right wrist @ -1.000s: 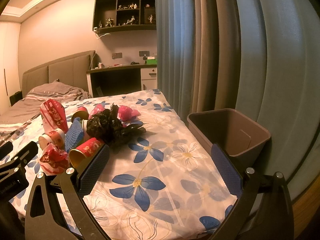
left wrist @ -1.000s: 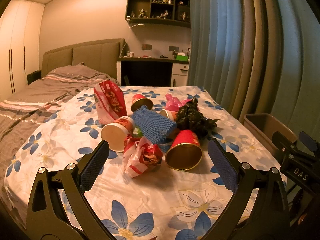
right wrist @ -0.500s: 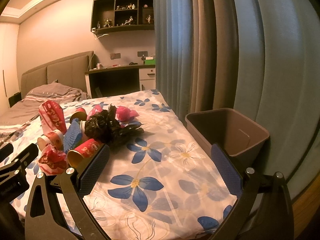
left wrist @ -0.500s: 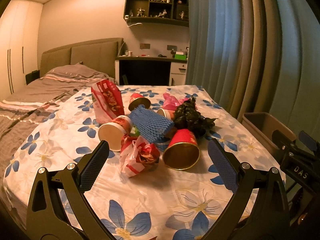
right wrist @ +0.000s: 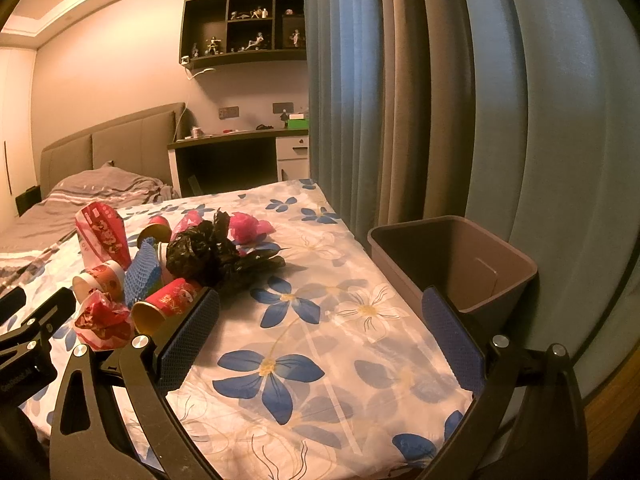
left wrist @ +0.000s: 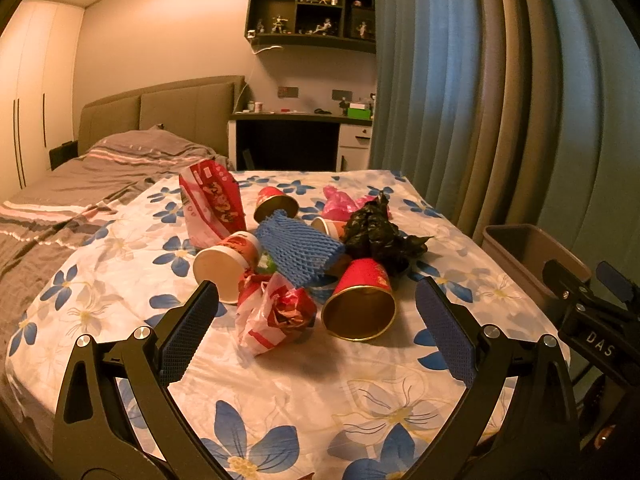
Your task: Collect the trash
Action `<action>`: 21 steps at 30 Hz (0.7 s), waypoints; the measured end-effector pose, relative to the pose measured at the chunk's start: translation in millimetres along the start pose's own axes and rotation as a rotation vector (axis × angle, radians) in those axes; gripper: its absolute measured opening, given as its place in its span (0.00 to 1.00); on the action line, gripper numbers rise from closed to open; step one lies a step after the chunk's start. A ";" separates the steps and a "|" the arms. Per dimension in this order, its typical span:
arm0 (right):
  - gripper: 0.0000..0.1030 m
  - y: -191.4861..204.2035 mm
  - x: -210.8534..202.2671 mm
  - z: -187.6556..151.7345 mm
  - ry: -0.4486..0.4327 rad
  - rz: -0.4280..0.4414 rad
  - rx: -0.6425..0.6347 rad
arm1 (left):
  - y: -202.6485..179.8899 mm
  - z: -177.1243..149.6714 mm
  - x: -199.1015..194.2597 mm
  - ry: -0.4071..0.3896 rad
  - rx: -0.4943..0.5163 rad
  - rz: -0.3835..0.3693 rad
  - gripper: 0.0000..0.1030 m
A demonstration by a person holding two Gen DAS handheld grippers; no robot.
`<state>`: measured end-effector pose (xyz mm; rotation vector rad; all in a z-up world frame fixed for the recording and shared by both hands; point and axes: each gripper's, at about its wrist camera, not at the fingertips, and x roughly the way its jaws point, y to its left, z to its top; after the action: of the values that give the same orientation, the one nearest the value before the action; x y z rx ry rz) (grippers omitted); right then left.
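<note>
A pile of trash lies on the flowered cloth (left wrist: pixel 280 380): a red paper cup (left wrist: pixel 362 300) on its side, a crumpled red and white wrapper (left wrist: pixel 276 316), a blue foam net (left wrist: pixel 298 250), a white-bottomed cup (left wrist: pixel 224 262), a red snack bag (left wrist: pixel 210 204), a black plastic bag (left wrist: pixel 376 236) and a pink bag (left wrist: pixel 340 204). My left gripper (left wrist: pixel 320 328) is open and empty, just short of the wrapper and red cup. My right gripper (right wrist: pixel 320 336) is open and empty, over bare cloth right of the pile (right wrist: pixel 180 264). A brown bin (right wrist: pixel 452 260) stands at the table's right edge.
Blue and grey curtains (right wrist: pixel 440 100) hang close behind the bin. A bed (left wrist: pixel 80 184) lies to the left. A desk (left wrist: pixel 296 136) and a wall shelf stand at the back. The right gripper's body (left wrist: pixel 592 320) shows at the left view's right edge.
Both views have shifted slightly; the trash pile sits a little lower and nearer in the left wrist view. Both grippers stay open and empty.
</note>
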<state>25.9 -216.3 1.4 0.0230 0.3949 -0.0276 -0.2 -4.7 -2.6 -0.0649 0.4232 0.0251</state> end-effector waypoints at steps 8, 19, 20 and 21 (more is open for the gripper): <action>0.95 -2.2 -0.1 1.4 0.003 -0.003 0.001 | -0.9 -1.8 0.8 0.000 0.001 -0.002 0.94; 0.95 -2.4 -0.1 1.5 0.002 -0.003 0.002 | -1.8 -2.2 1.0 0.002 0.001 0.000 0.94; 0.95 -3.6 0.0 1.8 0.002 -0.002 0.003 | -3.0 -1.9 0.9 0.002 0.001 -0.001 0.94; 0.95 -3.1 -0.2 1.5 0.002 -0.003 0.003 | -3.8 -2.6 0.6 0.002 0.000 0.000 0.94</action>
<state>26.2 -219.5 2.8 0.0249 0.3971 -0.0313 -0.6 -8.7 -5.0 -0.0646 0.4248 0.0246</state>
